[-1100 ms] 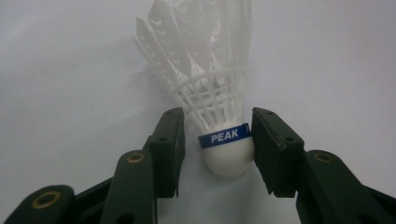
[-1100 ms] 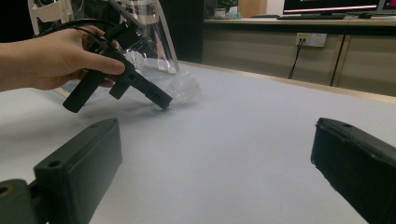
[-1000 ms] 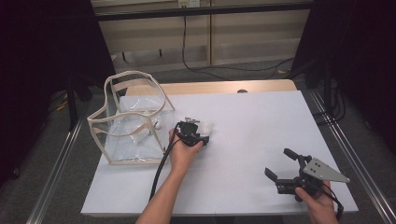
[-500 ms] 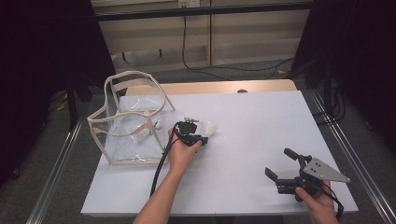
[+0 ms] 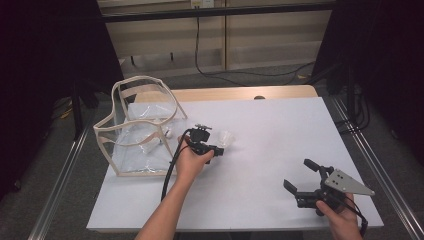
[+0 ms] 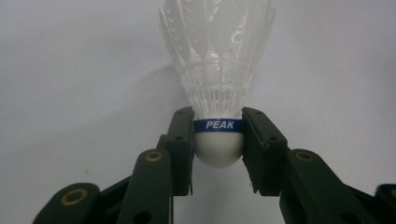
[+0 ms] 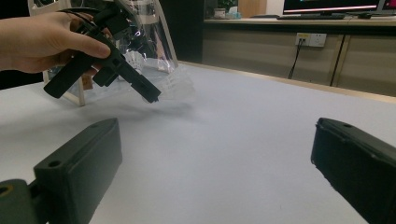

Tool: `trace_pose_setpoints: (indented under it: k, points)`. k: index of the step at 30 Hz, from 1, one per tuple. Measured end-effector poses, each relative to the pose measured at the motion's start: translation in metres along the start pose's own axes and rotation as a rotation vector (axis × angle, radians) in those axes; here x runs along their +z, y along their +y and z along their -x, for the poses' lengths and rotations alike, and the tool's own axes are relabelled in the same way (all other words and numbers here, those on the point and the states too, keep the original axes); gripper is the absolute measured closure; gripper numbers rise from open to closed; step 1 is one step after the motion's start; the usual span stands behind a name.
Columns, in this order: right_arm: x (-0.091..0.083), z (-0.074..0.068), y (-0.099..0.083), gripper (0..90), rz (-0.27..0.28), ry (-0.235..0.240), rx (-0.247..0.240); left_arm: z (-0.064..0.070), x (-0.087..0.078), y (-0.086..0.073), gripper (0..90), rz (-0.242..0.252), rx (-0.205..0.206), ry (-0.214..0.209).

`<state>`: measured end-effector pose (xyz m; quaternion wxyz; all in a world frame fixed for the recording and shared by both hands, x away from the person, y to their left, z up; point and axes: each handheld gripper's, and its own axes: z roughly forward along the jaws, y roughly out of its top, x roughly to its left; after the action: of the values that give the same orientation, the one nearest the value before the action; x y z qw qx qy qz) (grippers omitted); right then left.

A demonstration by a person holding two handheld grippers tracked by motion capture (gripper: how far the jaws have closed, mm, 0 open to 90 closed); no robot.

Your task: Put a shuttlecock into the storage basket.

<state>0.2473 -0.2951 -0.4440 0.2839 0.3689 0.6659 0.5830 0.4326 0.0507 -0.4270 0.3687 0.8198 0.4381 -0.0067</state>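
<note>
While my left gripper (image 6: 217,140) sits near the middle of the white table (image 5: 280,150), its 2 black jaws are pressed against either side of a shuttlecock (image 6: 217,84), clamping the rounded white cork base right at the blue band printed PEAK. Through the left gripper view I see the white feather skirt fanning up and away from the jaws, with the table surface behind it and a soft shadow to its left. From the high view I see the left gripper (image 5: 220,149) held in the person's left hand (image 5: 192,161), its cable trailing back along the forearm, and the shuttlecock (image 5: 226,138) as a pale shape just beyond the jaw tips. I cannot tell whether it rests on the table or is lifted just off it.

Just beside that hand, toward the table's left edge, stands a clear plastic bag (image 5: 137,125) with beige trim, its mouth open upward; something small and white lies inside, too blurred for me to name.

My right gripper (image 5: 301,179) is well apart, near the table's front right corner, gripped by the right hand (image 5: 340,215). Its jaws stand wide open with nothing between them.
</note>
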Motion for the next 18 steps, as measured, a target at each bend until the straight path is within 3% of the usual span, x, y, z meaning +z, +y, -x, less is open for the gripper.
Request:
trace_pose_setpoints:
  k: [8,18]
  points:
    - [0.000,0.000,0.000,1.5,0.003,0.000,-0.001,0.002,-0.008,0.004,65.6,-0.006,-0.007,-0.040]
    - [0.000,0.000,0.000,1.5,0.002,-0.001,-0.003,0.007,-0.014,0.010,65.7,-0.031,0.013,-0.070]
